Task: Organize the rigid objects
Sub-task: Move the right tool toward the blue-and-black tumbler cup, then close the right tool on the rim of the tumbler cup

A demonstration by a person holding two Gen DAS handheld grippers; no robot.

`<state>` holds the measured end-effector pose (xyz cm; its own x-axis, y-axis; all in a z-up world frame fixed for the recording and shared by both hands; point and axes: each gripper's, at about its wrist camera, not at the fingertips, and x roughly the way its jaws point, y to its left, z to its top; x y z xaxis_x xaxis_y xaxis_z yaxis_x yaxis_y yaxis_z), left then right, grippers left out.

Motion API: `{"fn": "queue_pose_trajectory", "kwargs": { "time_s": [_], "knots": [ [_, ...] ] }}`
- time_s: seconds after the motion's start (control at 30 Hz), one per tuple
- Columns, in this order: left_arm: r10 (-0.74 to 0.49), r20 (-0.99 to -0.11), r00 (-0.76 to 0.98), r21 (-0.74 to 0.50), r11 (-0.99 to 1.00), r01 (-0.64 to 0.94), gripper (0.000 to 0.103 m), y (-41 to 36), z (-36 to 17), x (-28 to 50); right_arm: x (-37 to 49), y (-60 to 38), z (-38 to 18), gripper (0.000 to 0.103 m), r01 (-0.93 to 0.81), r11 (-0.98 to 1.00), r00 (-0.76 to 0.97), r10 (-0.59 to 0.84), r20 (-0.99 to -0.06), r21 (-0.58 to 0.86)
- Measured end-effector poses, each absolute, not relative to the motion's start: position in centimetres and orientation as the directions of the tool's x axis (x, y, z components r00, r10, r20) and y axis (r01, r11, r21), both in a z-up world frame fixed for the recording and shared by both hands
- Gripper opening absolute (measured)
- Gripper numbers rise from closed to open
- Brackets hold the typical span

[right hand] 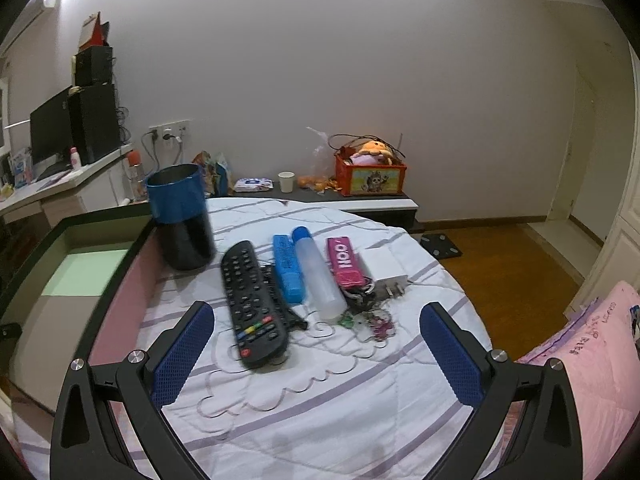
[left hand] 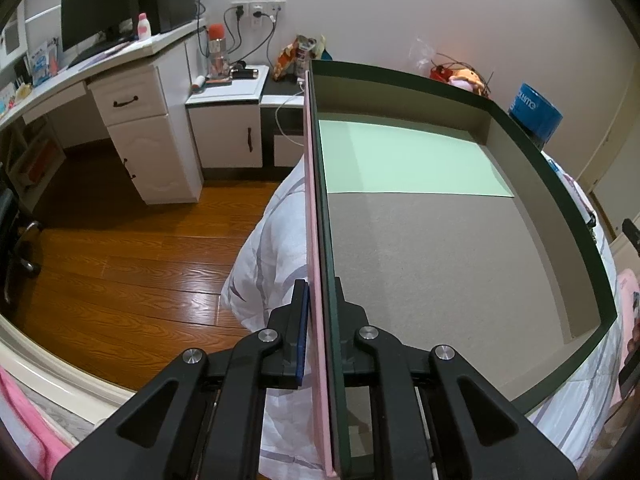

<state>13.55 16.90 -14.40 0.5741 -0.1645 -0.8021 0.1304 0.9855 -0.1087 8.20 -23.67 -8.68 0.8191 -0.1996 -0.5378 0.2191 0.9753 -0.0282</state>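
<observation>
My left gripper (left hand: pixel 322 312) is shut on the near wall of a shallow dark green box (left hand: pixel 440 248) with a pink outer side, a grey floor and a pale green sheet (left hand: pixel 404 160) at its far end. The box (right hand: pixel 72 264) lies at the left on the bed. My right gripper (right hand: pixel 316 340) is open and empty above the white quilt. Ahead of it lie a black remote (right hand: pixel 252 304), a blue case (right hand: pixel 288 268), a clear tube (right hand: pixel 318 276), a pink keychain tag (right hand: pixel 346 264) with keys (right hand: pixel 368 312) and a white charger (right hand: pixel 390 276). A blue and black cylinder (right hand: pixel 182 216) stands by the box.
The bed's white quilt (right hand: pixel 320 400) ends at a wooden floor (left hand: pixel 120 260) on the left and far right. A pink blanket (right hand: pixel 580 360) lies at the right. White desk and cabinets (left hand: pixel 152 128) stand to the left; a low shelf with an orange toy box (right hand: pixel 370 178) runs along the wall.
</observation>
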Motion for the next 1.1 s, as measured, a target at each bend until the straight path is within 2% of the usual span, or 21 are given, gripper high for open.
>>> {"fn": "queue_pose_trajectory", "kwargs": {
  "time_s": [0.23, 0.67, 1.1],
  "knots": [
    [-0.155, -0.806, 0.571, -0.098, 0.987, 0.130, 0.008, 16.8, -14.5, 13.6, 10.7, -23.2, -8.2, 0.103, 0.173, 0.984, 0.827, -0.173, -0.534, -0.051],
    [-0.129, -0.807, 0.576, -0.074, 0.990, 0.119, 0.008, 16.0, -14.5, 13.6, 18.7, -18.0, -5.3, 0.103, -0.049, 0.998, 0.855, 0.024, -0.518, -0.035],
    [-0.124, -0.807, 0.577, -0.067, 0.991, 0.120, 0.008, 16.0, -14.5, 13.5, 24.3, -15.9, -7.1, 0.103, -0.088, 0.996, 0.808, 0.076, -0.584, 0.007]
  ]
}}
